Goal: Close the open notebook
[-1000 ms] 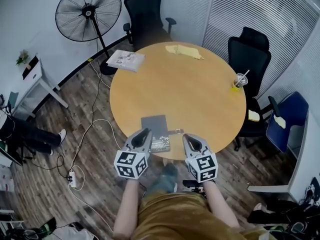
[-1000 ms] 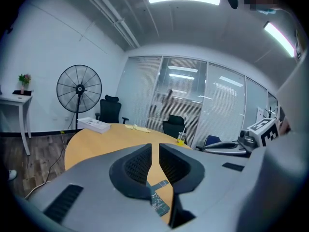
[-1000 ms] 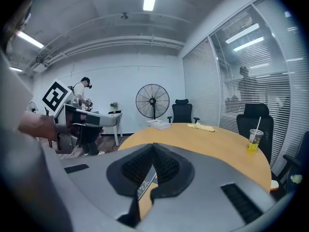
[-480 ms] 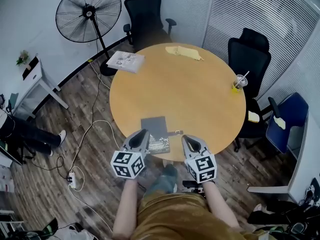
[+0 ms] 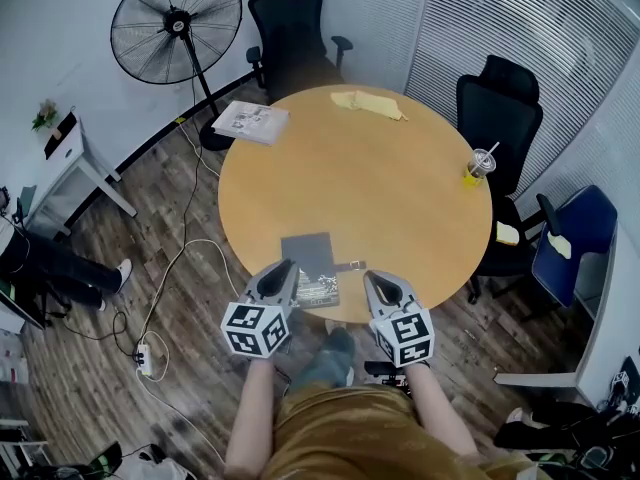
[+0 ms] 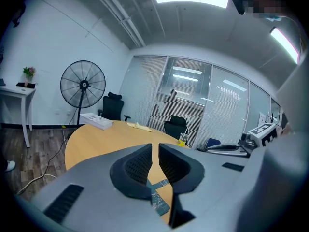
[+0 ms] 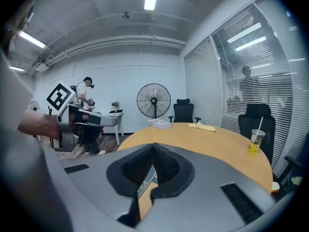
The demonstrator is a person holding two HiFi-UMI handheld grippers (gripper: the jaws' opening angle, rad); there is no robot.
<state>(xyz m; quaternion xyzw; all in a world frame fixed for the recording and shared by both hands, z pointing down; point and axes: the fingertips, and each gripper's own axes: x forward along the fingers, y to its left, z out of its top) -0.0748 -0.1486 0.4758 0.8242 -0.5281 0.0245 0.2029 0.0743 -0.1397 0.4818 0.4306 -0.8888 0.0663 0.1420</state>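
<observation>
Where the notebook [image 5: 309, 252] sits: flat at the near edge of the round wooden table [image 5: 400, 208], just ahead of both grippers and kinda between them
Notebook look: dark grey cover on the far part, a patterned bit nearer, small strap sticking out to the right; honestly can't tell if it's open
Left gripper [image 5: 291, 265]: tips right by the notebook's left edge, jaws only a narrow slit apart, nothing in them
Right gripper [image 5: 369, 275]: near-right of the notebook, jaws closed tip to tip, nothing in them
Far left of table: stack of papers [image 5: 252, 120]
Far side of table: yellow cloth [image 5: 368, 102]
Right edge of table: drink cup [image 5: 478, 162] with a straw
Floor, far left: standing fan [image 5: 177, 15]
</observation>
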